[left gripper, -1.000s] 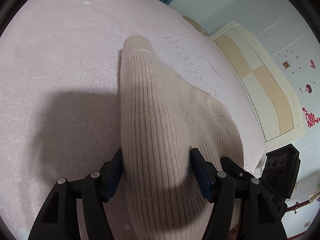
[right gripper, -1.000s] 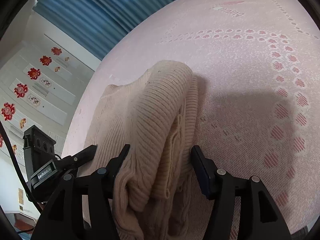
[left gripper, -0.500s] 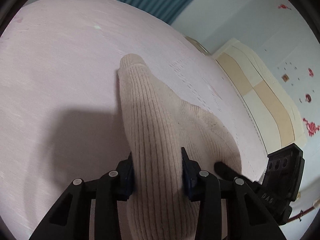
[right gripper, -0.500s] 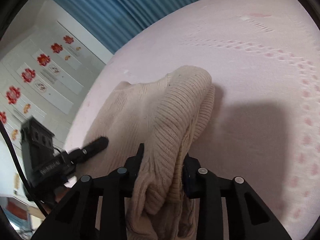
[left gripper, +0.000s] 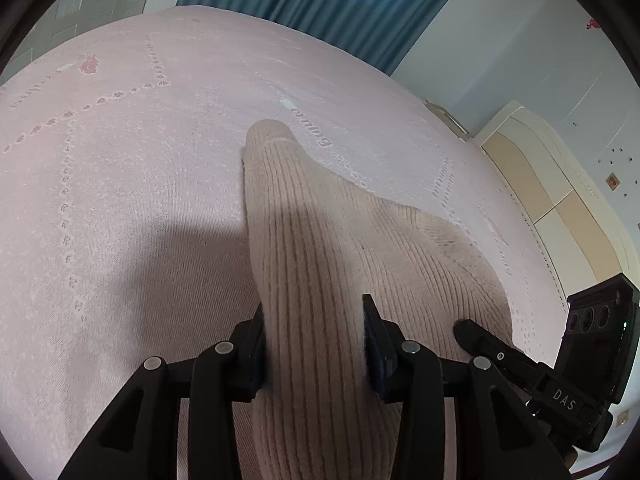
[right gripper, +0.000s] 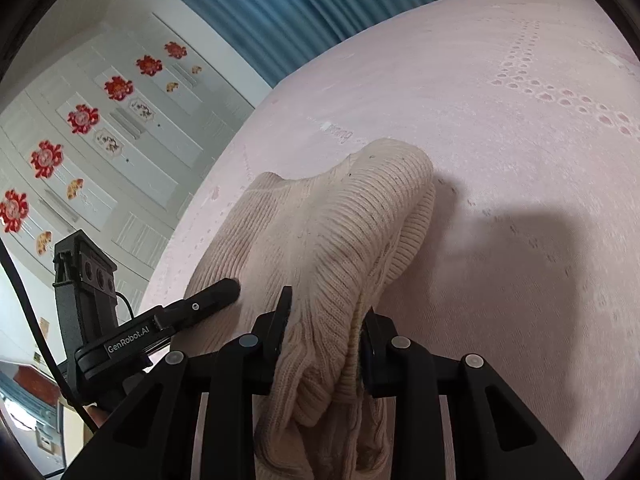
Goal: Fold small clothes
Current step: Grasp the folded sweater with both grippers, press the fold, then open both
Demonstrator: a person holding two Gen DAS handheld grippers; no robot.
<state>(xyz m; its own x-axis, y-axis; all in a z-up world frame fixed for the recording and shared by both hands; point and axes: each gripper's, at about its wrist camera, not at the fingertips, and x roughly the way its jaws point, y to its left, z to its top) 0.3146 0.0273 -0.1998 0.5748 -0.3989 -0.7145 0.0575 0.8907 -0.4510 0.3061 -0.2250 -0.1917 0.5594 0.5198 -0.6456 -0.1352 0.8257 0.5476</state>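
Note:
A cream ribbed knit sweater (left gripper: 320,240) lies on the pink bedspread (left gripper: 120,200). My left gripper (left gripper: 314,320) is shut on a bunched fold of its near edge and holds it raised. The sweater also shows in the right wrist view (right gripper: 320,232), where my right gripper (right gripper: 326,320) is shut on another thick fold of it. The far end of the sweater rests on the bedspread (right gripper: 520,160). The right gripper shows at the lower right of the left wrist view (left gripper: 540,368). The left gripper shows at the lower left of the right wrist view (right gripper: 160,320).
A blue curtain (left gripper: 340,8) hangs behind the bed. A cream and tan headboard (left gripper: 560,188) stands at the right. A white wardrobe (right gripper: 100,128) with red flower decorations stands at the left of the right wrist view.
Both grippers closed on folds of the sweater, then lifted and tilted up, so more of the bed and the curtain is in view.

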